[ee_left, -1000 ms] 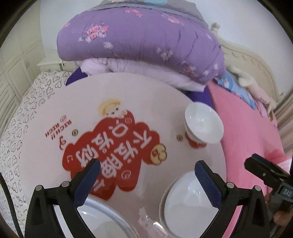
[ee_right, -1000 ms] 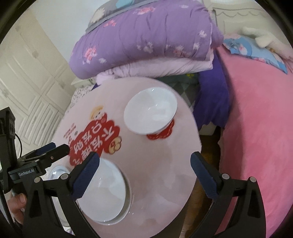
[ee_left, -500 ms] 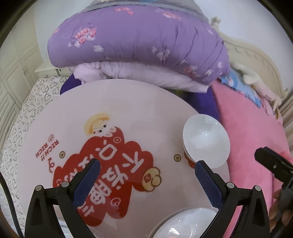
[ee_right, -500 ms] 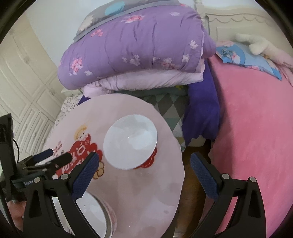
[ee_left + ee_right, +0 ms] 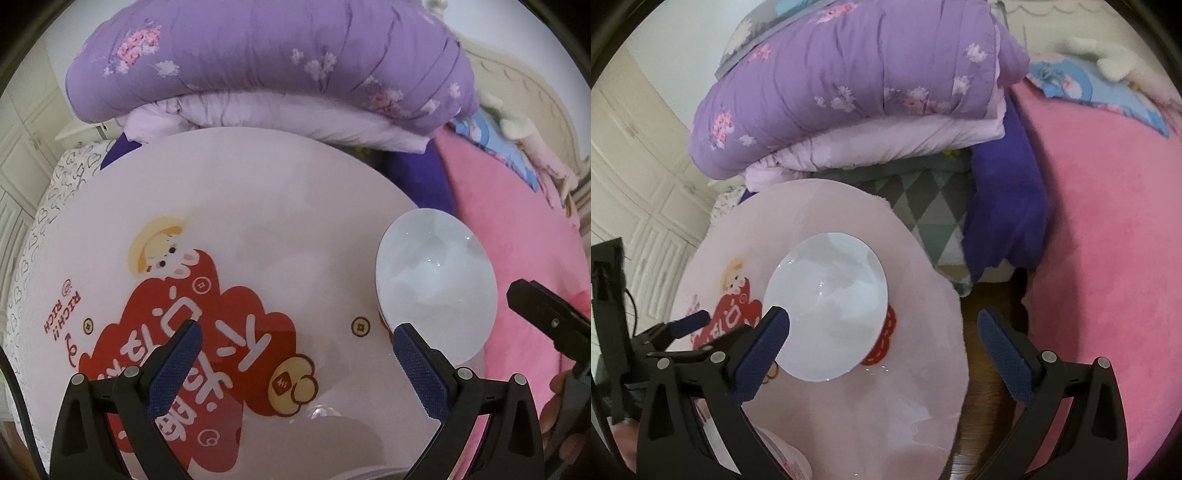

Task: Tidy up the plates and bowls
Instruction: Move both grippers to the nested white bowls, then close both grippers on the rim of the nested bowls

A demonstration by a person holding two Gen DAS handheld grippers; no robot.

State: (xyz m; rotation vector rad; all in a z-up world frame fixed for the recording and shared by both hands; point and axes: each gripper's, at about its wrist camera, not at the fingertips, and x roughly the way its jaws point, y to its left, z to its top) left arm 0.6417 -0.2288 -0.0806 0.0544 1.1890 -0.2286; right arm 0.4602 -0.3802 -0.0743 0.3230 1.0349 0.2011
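Observation:
A white bowl (image 5: 436,291) with a red pattern on its outside stands upright near the right edge of the round pink table (image 5: 258,229). In the right wrist view the same bowl (image 5: 827,306) lies just ahead of my right gripper (image 5: 882,328), closer to its left finger; the jaws stand wide apart and hold nothing. My left gripper (image 5: 295,341) hovers open over the table's red print, the bowl beside its right fingertip. The rim of another white dish (image 5: 786,454) peeks in at the bottom of the right wrist view.
A folded purple quilt (image 5: 266,55) on pale bedding lies behind the table. A pink blanket (image 5: 1108,258) covers the bed on the right, with a gap down to the wooden floor (image 5: 982,373) between bed and table. White cupboards (image 5: 635,177) stand on the left.
Both grippers have advanced toward the far bowl, which now looms larger. The near plate and dish have slid almost out of both views. Both stay open.

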